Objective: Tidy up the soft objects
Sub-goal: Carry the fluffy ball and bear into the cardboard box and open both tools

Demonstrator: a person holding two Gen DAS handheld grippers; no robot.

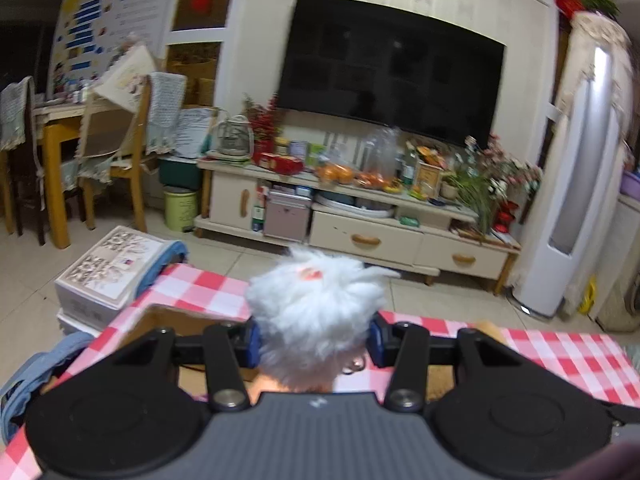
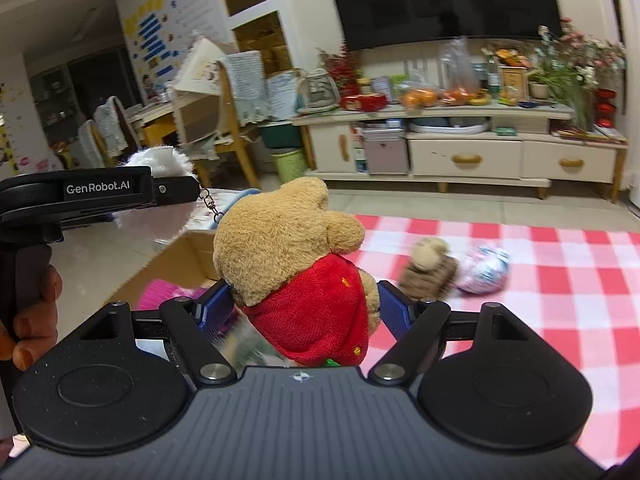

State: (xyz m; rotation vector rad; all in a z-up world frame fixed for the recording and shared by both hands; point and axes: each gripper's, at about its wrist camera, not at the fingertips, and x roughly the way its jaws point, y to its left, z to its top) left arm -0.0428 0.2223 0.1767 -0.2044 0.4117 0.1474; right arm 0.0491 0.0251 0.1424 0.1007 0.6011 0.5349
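Note:
My left gripper (image 1: pixel 314 340) is shut on a white fluffy plush keychain (image 1: pixel 316 312), held above the cardboard box (image 1: pixel 168 316) on the red-checked cloth. The same plush (image 2: pixel 160 216) shows in the right wrist view, with its metal clasp hanging. My right gripper (image 2: pixel 304 308) is shut on a tan teddy bear in a red shirt (image 2: pixel 288 256), held over the box (image 2: pixel 180 260), which holds a pink soft item (image 2: pixel 160 292). A small brown plush (image 2: pixel 430 268) and a pale pink and blue soft ball (image 2: pixel 484 270) lie on the cloth to the right.
The red-and-white checked cloth (image 2: pixel 540 280) covers the table. A stack of boxes (image 1: pixel 104 272) with blue fabric stands past the table's left edge. A TV stand (image 1: pixel 360 208), a dining table with chairs (image 1: pixel 80 140) and a tall white air conditioner (image 1: pixel 580 180) are beyond.

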